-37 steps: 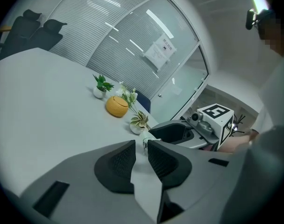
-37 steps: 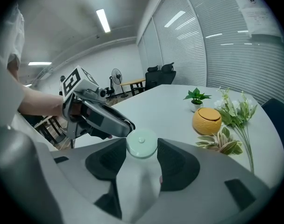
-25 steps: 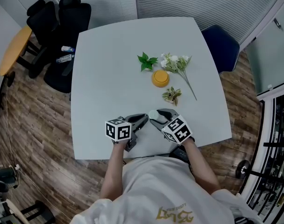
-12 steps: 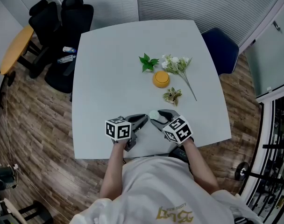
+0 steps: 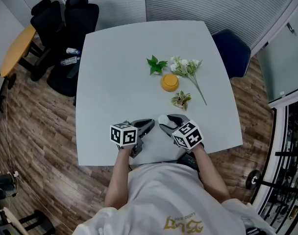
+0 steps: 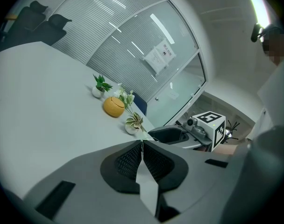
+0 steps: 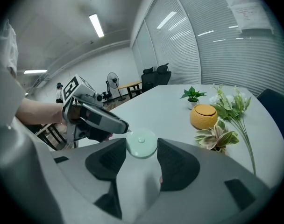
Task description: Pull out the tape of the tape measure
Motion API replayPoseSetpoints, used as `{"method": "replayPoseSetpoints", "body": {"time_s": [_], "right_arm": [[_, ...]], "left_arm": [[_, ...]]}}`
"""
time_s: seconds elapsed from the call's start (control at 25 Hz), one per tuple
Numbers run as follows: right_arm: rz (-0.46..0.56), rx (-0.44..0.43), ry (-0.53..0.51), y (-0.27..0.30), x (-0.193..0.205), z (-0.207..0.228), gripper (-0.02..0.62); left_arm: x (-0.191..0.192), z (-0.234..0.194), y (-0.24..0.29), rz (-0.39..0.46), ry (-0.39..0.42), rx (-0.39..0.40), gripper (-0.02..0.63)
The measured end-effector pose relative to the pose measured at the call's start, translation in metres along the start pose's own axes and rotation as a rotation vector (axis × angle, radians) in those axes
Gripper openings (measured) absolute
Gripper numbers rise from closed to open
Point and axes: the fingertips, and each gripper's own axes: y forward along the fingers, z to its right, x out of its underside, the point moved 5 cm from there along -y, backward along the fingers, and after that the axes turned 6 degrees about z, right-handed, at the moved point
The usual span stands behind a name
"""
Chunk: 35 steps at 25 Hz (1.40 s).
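A pale green round tape measure [image 7: 141, 144] hangs just above the white table [image 5: 114, 82] near its front edge, and my right gripper [image 7: 142, 149] is shut on its case, one pad on each side. It shows as a small pale disc [image 5: 162, 119] in the head view. My left gripper [image 5: 152, 124] comes in from the left with its jaws pressed together. Its tip [image 7: 124, 128] meets the case's left rim, where a tiny pale tab sits between the pads [image 6: 142, 143]. No length of tape shows between case and tip.
Farther back on the table stand a yellow round pot [image 5: 169, 82], a small green plant [image 5: 154, 64], a spray of white flowers [image 5: 186, 66] and a little variegated plant [image 5: 180, 100]. Black chairs [image 5: 65, 23] stand off the left corner, a blue chair [image 5: 232, 48] at the right.
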Motion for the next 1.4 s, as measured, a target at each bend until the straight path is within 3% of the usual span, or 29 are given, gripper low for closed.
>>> {"method": "replayPoseSetpoints", "body": {"time_s": [1.4], "right_arm": [[-0.041, 0.034, 0.041, -0.001, 0.012, 0.007, 0.225]], "left_arm": [[0.007, -0.017, -0.017, -0.004, -0.035, -0.039, 0.014]]}}
